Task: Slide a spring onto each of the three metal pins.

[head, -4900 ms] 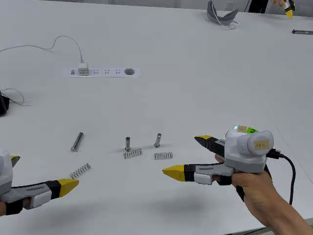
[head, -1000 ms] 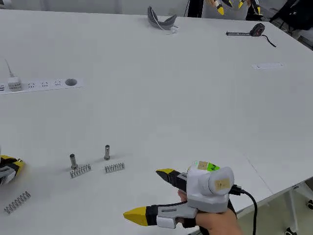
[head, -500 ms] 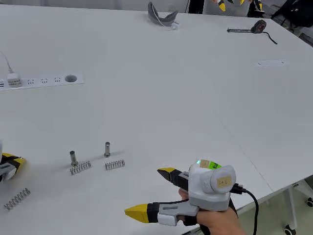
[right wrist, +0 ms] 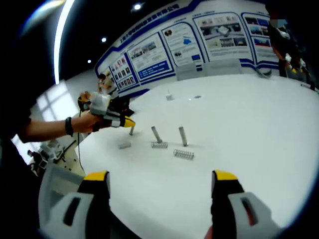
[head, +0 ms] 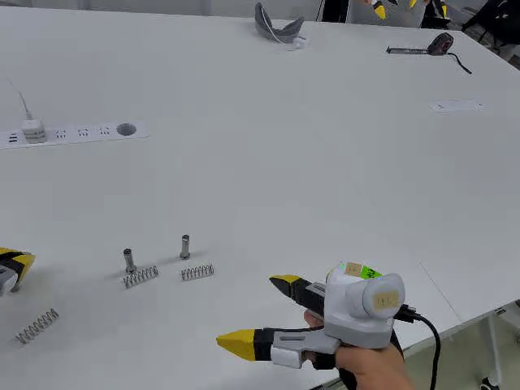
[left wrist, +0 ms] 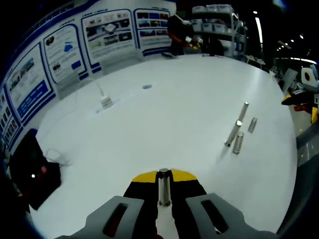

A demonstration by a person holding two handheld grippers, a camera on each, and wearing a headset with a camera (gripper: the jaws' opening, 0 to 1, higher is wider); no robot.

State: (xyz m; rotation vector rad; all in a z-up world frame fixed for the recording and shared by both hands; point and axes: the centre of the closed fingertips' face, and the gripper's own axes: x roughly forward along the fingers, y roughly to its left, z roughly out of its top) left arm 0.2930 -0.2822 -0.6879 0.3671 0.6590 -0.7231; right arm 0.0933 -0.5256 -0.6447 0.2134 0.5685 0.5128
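Two metal pins stand upright on the white table, one at the left (head: pixel 129 260) and one at the right (head: pixel 185 246). A spring (head: pixel 140 276) lies in front of the left pin and a second spring (head: pixel 197 271) in front of the right one. The third spring (head: pixel 36 325) lies apart at the near left. My left gripper (head: pixel 16 262) is at the left edge of the head view. In its own view it (left wrist: pixel 163 178) is shut on the third pin (left wrist: pixel 163 186), which points forward between the jaws. My right gripper (head: pixel 260 313) hovers open and holds nothing, near the front edge, to the right of the pins.
A white power strip (head: pixel 77 132) with a plugged charger lies far left. A grey curved object (head: pixel 278 28) and a tape measure (head: pixel 439 42) sit at the far side. The table's front edge runs close by the right hand. A black device (left wrist: pixel 32 179) sits left of the left gripper.
The pin that lay on the table 4.9 s ago is now in my left gripper. Over the last second the camera has shifted; the grippers have hardly moved.
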